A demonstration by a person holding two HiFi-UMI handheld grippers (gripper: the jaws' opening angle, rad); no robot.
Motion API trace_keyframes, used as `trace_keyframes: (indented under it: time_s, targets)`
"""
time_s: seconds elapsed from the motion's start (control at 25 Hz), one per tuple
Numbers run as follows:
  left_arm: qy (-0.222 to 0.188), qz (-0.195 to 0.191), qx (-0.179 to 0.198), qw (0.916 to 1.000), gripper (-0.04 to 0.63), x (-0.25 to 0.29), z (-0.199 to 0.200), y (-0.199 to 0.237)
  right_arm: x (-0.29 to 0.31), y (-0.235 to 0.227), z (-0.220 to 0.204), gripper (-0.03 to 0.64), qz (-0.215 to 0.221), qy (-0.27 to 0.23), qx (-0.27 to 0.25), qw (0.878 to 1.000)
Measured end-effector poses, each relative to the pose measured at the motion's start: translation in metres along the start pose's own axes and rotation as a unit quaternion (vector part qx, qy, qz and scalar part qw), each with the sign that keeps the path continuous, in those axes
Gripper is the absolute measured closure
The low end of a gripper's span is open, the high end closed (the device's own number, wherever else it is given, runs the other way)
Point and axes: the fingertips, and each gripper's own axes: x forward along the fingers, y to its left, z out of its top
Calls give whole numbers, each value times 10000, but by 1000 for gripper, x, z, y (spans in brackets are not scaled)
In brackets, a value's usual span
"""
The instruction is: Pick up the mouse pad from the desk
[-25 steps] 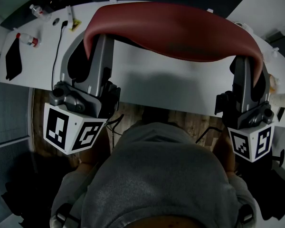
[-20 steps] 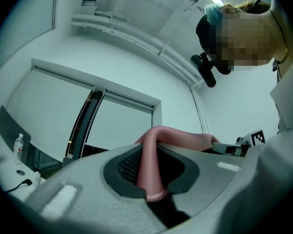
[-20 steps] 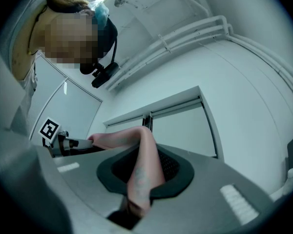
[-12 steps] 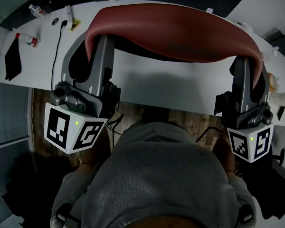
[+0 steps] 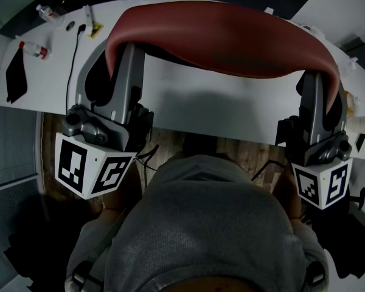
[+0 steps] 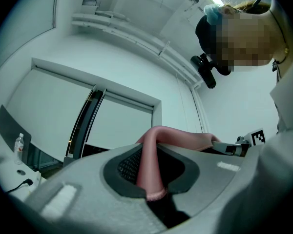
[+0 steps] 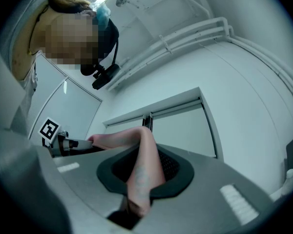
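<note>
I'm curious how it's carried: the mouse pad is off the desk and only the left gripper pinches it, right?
No, both do: the head view shows the left gripper and right gripper each pinching one end of the mouse pad.

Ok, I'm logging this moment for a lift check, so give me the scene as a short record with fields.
mouse pad: reddish, held at both ends, arched between the grippers, raised above the desk
left gripper: jaws shut on the pad's left end
right gripper: jaws shut on the pad's right end
desk: white, with the pad's shadow on it
also on desk: small bottle and black cable, far left
</note>
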Motion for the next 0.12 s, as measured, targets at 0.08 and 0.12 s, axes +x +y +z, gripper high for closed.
trace_keyframes:
  time_s: [0.08,0.12]
  targets:
    - [-14,4,-4,10000,545,-1,1,1,0,2,1,561,11,-5,-9,10000]
    - [-20,6,-6,10000,545,-2,2,1,1,3,1,561,15,-8,-12,10000]
